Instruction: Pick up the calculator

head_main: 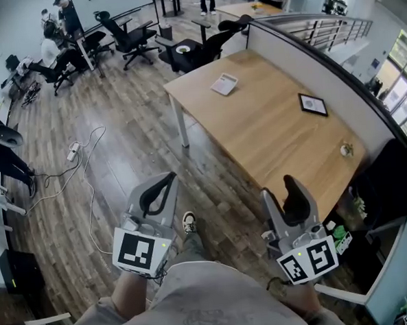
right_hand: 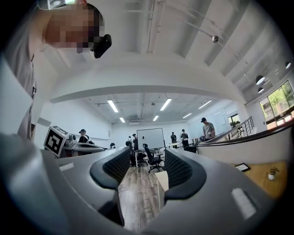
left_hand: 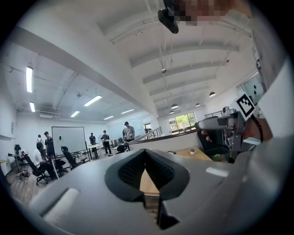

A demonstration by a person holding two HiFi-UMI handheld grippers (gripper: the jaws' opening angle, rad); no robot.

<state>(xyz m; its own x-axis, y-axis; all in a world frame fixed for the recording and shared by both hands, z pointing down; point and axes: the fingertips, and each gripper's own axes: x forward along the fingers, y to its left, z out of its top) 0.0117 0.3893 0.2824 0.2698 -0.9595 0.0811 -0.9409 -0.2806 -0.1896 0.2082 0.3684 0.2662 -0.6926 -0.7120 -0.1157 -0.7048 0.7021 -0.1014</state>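
Observation:
The calculator (head_main: 224, 84), white and flat, lies near the far left corner of the wooden table (head_main: 270, 130), well ahead of both grippers. My left gripper (head_main: 169, 179) hangs over the floor to the left of the table. Its jaws meet at the tips with nothing between them, as the left gripper view (left_hand: 145, 153) also shows. My right gripper (head_main: 292, 184) is at the table's near end. It stands open (right_hand: 147, 158), with only floor and distant chairs showing through the gap. Neither gripper touches the calculator.
A black-framed tablet (head_main: 313, 104) and a small potted plant (head_main: 346, 150) sit along the table's right side by a low partition wall. Office chairs (head_main: 134, 39) and people are at the back of the room. A cable and power strip (head_main: 73, 152) lie on the wood floor.

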